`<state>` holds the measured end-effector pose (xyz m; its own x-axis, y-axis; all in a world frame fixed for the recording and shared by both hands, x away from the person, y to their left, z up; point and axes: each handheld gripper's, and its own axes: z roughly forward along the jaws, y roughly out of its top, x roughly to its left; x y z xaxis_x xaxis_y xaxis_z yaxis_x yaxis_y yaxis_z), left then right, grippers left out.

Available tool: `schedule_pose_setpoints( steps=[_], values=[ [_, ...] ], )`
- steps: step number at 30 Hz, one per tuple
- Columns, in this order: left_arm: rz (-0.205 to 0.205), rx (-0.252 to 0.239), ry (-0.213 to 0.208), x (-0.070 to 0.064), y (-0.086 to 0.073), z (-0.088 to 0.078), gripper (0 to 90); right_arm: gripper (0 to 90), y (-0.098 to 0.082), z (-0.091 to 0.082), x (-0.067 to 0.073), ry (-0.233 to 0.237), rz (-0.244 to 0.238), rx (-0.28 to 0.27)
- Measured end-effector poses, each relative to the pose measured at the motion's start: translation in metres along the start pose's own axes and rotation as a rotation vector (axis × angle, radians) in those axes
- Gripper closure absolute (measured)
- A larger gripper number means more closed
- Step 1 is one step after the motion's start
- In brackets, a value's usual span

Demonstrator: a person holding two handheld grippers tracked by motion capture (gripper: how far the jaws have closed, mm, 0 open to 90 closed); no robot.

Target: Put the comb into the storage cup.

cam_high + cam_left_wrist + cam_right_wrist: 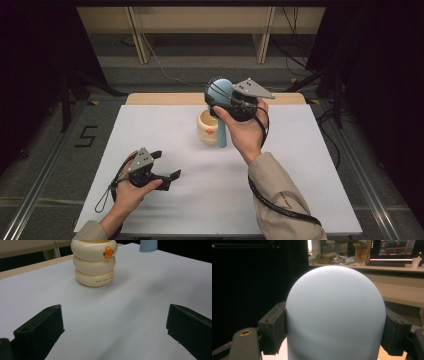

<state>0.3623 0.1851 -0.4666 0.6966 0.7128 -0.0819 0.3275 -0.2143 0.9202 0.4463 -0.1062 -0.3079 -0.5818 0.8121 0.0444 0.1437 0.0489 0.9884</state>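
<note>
A light blue hairbrush hangs head up with its handle pointing down, and my right gripper is shut on the brush head. In the right gripper view the rounded back of the brush sits between both black pads. The handle's end hovers above the table beside a cream ringed cup with an orange duck bill. My left gripper rests low at the front left, open, with nothing but bare table between its jaws.
The white table sheet ends in a wooden strip at the back. Behind it are shelf legs and floor cables. A "5" mark lies on the floor at left.
</note>
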Motion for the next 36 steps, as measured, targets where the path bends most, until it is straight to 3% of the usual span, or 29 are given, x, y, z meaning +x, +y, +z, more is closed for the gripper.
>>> schedule_pose_setpoints(
  steps=[36],
  values=[
    [-0.006, -0.002, 0.009, 0.003, -0.001, 0.0, 1.1, 21.7, 0.011, 0.018, -0.007, -0.031, -0.017, -0.027]
  ],
)
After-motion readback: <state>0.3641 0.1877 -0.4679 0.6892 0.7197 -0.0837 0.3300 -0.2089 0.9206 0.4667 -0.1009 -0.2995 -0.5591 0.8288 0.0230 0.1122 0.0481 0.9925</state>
